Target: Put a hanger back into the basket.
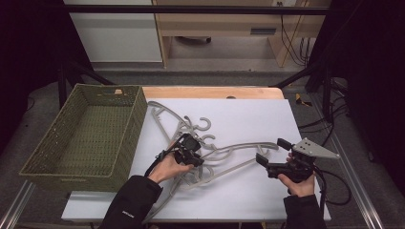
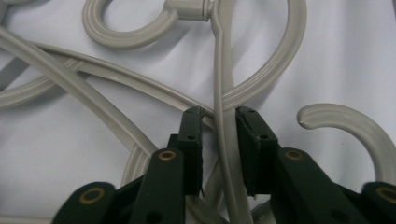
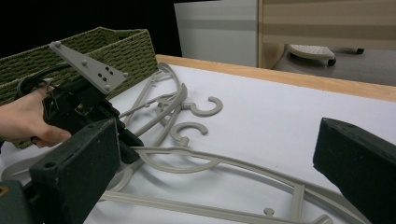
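While I look down from the high view, my left gripper (image 1: 195, 149) sits over a tangle of grey hangers (image 1: 224, 155) on the white sheet (image 1: 258, 114), just right of the green woven basket (image 1: 86, 133), and my right gripper (image 1: 270, 157) hangs apart from it above the lower arm of one hanger, its jaws spread with nothing between them. Through the left gripper view, my left gripper (image 2: 219, 154) has the thin neck of a hanger (image 2: 223, 140) between its pads; the jaws are nearly together on it, though I cannot quite tell whether both pads press yet. Through the right gripper view, my own jaws stand wide apart over the hangers (image 3: 187, 154), with the left gripper (image 3: 119, 135) low among them beside the basket (image 3: 107, 46).
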A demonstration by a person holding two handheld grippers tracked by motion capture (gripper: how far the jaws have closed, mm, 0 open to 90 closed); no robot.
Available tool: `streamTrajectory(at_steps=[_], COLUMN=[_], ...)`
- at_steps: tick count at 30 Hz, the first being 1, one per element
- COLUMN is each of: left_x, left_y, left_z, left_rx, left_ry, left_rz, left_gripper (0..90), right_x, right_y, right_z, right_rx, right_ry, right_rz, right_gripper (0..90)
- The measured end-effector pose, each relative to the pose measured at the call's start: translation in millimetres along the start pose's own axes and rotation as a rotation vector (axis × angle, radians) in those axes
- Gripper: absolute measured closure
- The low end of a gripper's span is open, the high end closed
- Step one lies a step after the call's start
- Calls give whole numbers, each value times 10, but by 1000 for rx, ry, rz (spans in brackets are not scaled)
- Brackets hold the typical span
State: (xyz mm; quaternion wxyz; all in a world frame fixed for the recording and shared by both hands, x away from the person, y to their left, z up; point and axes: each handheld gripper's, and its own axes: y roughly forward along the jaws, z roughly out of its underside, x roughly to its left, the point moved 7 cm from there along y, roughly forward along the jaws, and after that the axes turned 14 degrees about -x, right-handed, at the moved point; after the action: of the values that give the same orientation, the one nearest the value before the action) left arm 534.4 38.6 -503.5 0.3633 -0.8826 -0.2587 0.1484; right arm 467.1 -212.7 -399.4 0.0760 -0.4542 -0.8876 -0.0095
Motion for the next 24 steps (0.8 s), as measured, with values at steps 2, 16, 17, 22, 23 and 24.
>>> streamTrajectory(at_steps=[2, 16, 17, 22, 23, 24], left_x=[-19, -53, -59, -85, -95, -107], left_y=[1, -39, -52, -128, -147, -169], left_z=[-1, -6, -9, -27, -32, -37], left_rx=[4, 1, -4, -33, -40, -48], left_ry=[-8, -48, -59, -71, -72, -68], left_rz=[6, -17, -14, -3, -1, 0], left_gripper=[749, 809, 810, 812, 812, 813], right_x=[1, -2, -1, 3, -1, -1], right_y=[0, -2, -3, -7, -9, -10], right_z=[0, -3, -4, -11, -11, -12], right_rx=[0, -2, -3, -7, -6, -6], right_ry=[0, 0, 1, 7, 4, 4], right_rz=[0, 0, 0, -1, 0, -1], right_gripper=[10, 10, 10, 10, 10, 10])
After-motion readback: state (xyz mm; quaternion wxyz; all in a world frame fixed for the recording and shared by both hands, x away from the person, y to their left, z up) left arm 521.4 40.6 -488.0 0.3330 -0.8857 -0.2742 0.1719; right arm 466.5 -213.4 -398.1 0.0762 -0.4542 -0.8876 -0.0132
